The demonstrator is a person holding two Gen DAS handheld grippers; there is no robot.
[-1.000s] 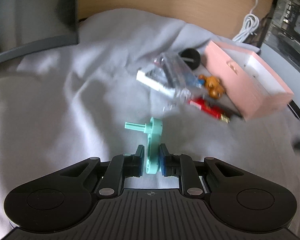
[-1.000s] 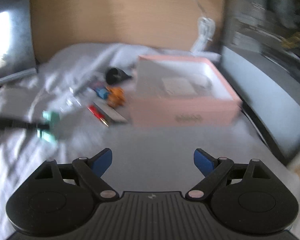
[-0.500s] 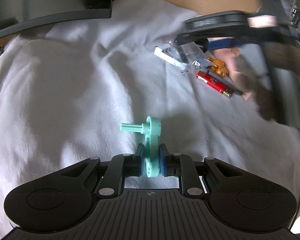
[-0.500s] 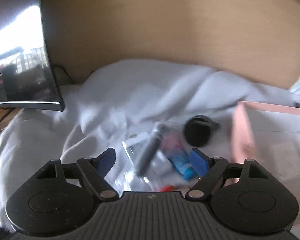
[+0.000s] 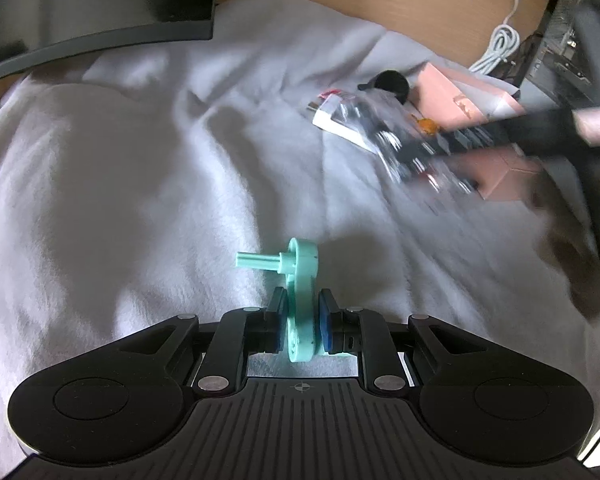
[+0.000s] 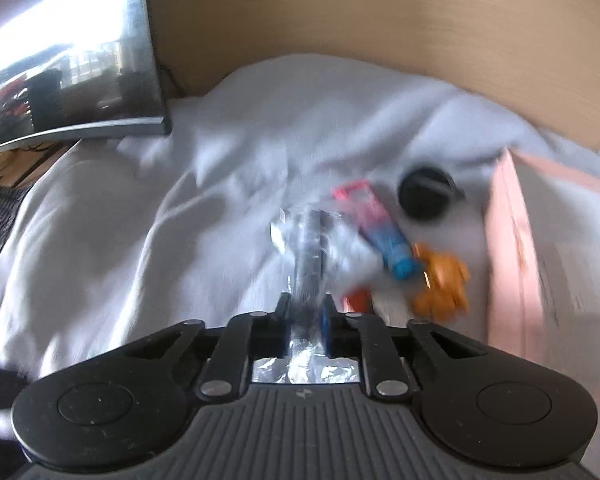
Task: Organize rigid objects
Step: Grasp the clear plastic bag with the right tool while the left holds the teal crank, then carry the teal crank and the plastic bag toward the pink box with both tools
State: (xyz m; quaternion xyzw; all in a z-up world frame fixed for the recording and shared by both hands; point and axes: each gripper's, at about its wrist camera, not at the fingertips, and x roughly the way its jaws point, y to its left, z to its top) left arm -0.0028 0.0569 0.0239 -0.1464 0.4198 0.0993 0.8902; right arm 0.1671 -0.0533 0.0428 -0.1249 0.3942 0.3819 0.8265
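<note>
Two grippers, both occupied. Left gripper (image 5: 302,322) is clenched on the mint-green plastic part (image 5: 300,280), held upright above the white cloth (image 5: 120,200), its peg pointing left. Right gripper (image 6: 305,320) has just been closing and now grasps a clear plastic bag (image 6: 310,248) with a dark cylinder inside. Just beyond, on the cloth: blue-and-pink tube (image 6: 380,228), orange figure (image 6: 440,284), black round cap (image 6: 426,192). Pink box (image 6: 512,248) stands at right, open. Farther back: dark monitor (image 6: 60,60), wooden panel (image 6: 380,20).
</note>
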